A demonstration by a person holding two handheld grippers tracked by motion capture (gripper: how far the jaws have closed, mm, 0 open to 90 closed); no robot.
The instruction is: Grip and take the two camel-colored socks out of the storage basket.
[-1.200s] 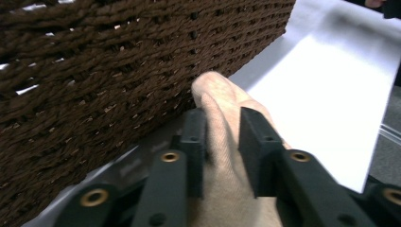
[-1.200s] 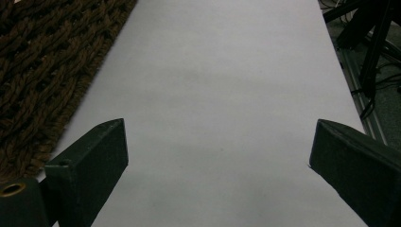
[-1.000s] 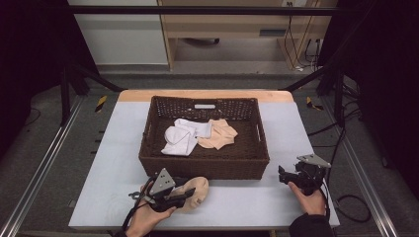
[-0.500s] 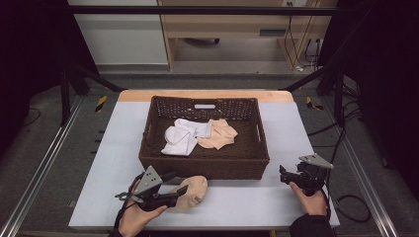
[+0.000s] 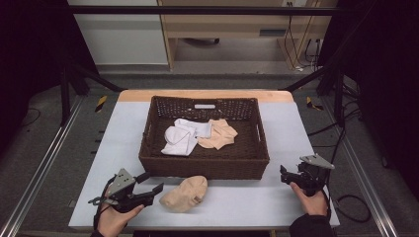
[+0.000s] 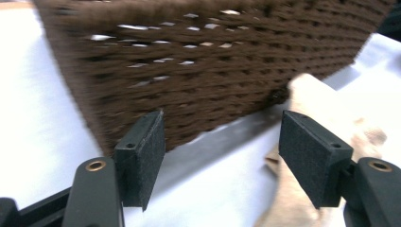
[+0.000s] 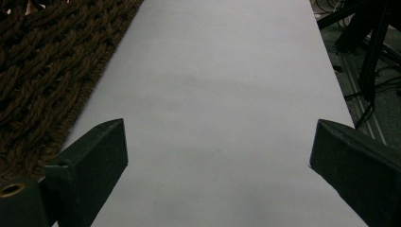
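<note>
A dark brown wicker basket (image 5: 203, 167) stands mid-table and holds a white sock (image 5: 180, 138) and a beige sock (image 5: 217, 134). Another rolled beige sock (image 5: 185, 193) lies on the table just in front of the basket. My left gripper (image 5: 153, 181) is at the front left, a little left of that sock. Its jaws have just been opening and have nothing between them. In the left gripper view the open gripper (image 6: 220, 142) faces the basket wall (image 6: 198, 61), with the sock (image 6: 314, 92) by the right pad. My right gripper (image 5: 284, 175) stands open at the front right.
In the right gripper view the open right gripper (image 7: 217, 146) looks along bare white table (image 7: 213, 71), with the basket's side (image 7: 42, 71) at its left. Black frame rails and cables run beside the table (image 5: 118, 128).
My left gripper has opened, let go of the beige sock and drawn back to the left. The sock stays on the table. The right gripper has not moved.
</note>
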